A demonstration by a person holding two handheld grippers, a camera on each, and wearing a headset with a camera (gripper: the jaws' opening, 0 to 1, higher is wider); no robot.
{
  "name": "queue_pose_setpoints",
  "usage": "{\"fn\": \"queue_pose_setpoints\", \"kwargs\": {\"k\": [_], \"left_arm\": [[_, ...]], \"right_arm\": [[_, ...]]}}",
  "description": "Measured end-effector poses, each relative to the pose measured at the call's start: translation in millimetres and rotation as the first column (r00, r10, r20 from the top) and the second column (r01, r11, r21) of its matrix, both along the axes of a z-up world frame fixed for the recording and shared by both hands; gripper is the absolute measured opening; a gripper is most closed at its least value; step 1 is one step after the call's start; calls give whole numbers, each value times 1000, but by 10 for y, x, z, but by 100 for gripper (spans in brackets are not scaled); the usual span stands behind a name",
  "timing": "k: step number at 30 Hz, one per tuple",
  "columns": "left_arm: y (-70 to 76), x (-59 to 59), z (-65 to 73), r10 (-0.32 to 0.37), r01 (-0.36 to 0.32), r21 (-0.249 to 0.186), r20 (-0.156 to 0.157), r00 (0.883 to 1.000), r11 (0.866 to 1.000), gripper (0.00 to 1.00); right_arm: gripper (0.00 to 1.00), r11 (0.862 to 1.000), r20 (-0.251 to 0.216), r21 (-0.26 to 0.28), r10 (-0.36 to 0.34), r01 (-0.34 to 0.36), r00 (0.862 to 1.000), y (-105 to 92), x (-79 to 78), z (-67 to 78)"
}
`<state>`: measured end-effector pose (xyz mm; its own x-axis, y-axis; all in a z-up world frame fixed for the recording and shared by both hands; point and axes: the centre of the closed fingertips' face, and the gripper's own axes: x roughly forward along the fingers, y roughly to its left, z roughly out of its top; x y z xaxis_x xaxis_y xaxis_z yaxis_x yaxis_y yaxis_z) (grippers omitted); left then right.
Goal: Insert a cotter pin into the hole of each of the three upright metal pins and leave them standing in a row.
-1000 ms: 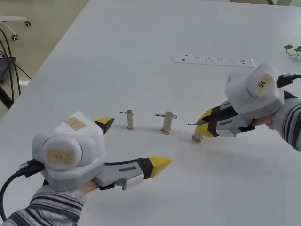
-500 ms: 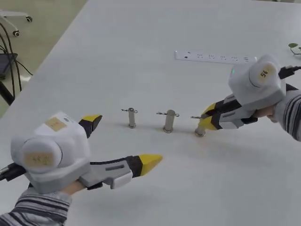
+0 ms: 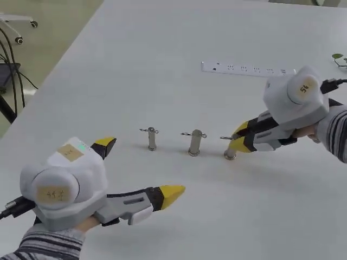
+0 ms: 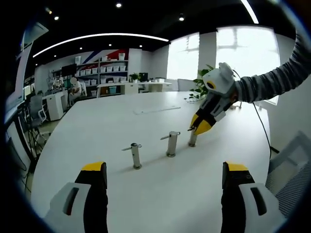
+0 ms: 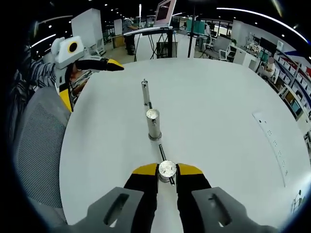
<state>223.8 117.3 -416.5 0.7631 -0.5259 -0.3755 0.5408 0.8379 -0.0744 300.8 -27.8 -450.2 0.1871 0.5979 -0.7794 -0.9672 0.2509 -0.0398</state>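
Observation:
Three upright metal pins stand in a row on the white table [image 3: 162,65]. The left pin [image 3: 151,138] and the middle pin [image 3: 194,143] each carry a cotter pin across the top. My right gripper [image 3: 237,138] is shut on the top of the third pin [image 3: 230,155], and a cotter pin [image 3: 224,138] sticks out of it to the left. In the right gripper view the yellow tips flank that pin's round head [image 5: 167,169], with the middle pin [image 5: 153,124] and the far pin [image 5: 145,92] beyond. My left gripper [image 3: 139,168] hovers open, short of the row.
A white power strip [image 3: 246,69] lies behind the row, towards the far right. A small green plant [image 3: 340,57] sits at the right edge. The table's left edge drops to the floor, where a chair base and cables stand.
My left gripper has drifted a little nearer to me and stays open. The right gripper keeps its hold at the third pin; the row has not moved.

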Motion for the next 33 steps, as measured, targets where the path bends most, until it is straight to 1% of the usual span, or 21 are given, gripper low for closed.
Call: {"fn": "queue_pose_setpoints", "kwargs": {"k": [2,5,8,9,11,14,16,18,20,21,22,23,24,25,26,28,29,31,32,33], "left_arm": [[-2,-13,-16,-3,3,1,-12,1000,1000,96],[-7,-21,-20,-8,8,9,-10,1000,1000,96],[-5,-26,-22,-8,8,16,-10,1000,1000,96],[-5,-26,-22,-8,8,18,-10,1000,1000,96],[-2,-29,-19,-9,9,22,-10,1000,1000,95],[5,-32,-11,-9,9,30,-10,1000,1000,95],[14,-32,-13,-6,6,31,-13,1000,1000,94],[18,-30,7,-3,4,30,-8,1000,1000,94],[20,-35,27,-2,3,29,-5,1000,1000,94],[23,-35,31,-2,2,31,-5,1000,1000,94],[31,-36,31,-1,1,37,-5,1000,999,94],[37,-36,31,0,0,41,-6,1000,999,94],[43,-36,32,1,-1,43,-7,1000,999,94],[50,-37,43,3,-2,44,-8,1000,999,94],[55,-36,54,5,-4,42,-8,1000,999,94],[69,-27,83,12,-12,32,-5,1000,999,93],[77,-23,95,15,-15,30,-7,1000,999,93],[92,-16,109,20,-20,31,-9,1000,999,93],[99,-13,118,22,-21,32,-8,1000,999,93],[109,-12,138,25,-25,28,-7,1000,999,92]], "right_arm": [[9,1000,5,-4,5,-5,1000,1,-1,-1],[9,1000,5,-9,-14,14,1000,-3,3,-6],[10,999,53,-29,35,-33,998,3,-1,-13],[10,999,58,-33,39,-37,998,3,-4,-15],[10,996,96,-42,77,-73,992,19,-1,2],[11,998,75,-46,40,-37,996,-6,-10,0],[11,998,80,-51,35,-31,996,-21,0,-3],[11,998,90,-50,33,-29,995,-36,0,2],[11,999,83,-28,-14,16,996,-41,14,28],[12,998,76,-8,-58,59,995,-46,26,55],[12,996,70,12,-91,90,993,-42,37,78],[13,990,60,49,-135,132,989,-28,48,122],[14,987,56,65,-148,145,987,-23,45,148],[16,981,51,80,-184,179,982,-35,47,181],[19,978,52,90,-195,190,979,-72,71,151],[23,964,48,124,-243,236,969,-85,63,214],[26,954,31,137,-274,268,961,-102,42,246],[30,939,16,156,-312,306,950,-121,18,295],[33,932,26,167,-329,321,944,-139,2,335],[34,929,31,171,-337,327,941,-153,-12,352]]}}
